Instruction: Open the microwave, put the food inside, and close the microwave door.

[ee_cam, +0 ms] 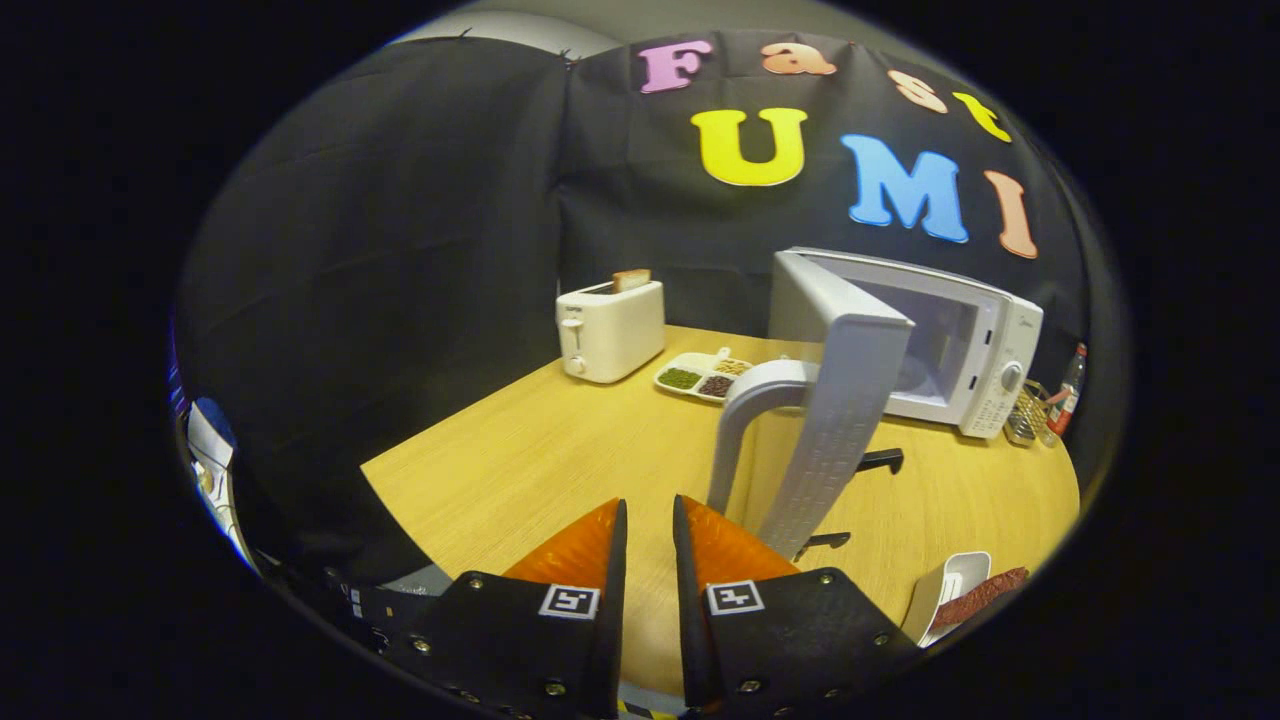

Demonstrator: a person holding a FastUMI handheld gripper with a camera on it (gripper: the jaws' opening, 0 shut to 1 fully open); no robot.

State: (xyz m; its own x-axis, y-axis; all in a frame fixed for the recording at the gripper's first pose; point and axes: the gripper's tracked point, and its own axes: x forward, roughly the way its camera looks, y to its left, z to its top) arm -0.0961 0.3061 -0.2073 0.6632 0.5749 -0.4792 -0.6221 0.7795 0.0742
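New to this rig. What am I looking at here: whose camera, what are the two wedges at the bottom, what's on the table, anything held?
The camera rides on a handheld two-finger gripper that a person carries; there is no robot arm. It looks forward along the fingers, the two wedges you see. They stand close together with a narrow gap and nothing between them, so nothing is held.

Ahead on the wooden table: a white microwave with its door swung wide open toward the camera, a toaster with a slice sticking up, and a divided dish between them. Beside the fingers on the microwave side lies a white tray of food. A bottle stands past the microwave.
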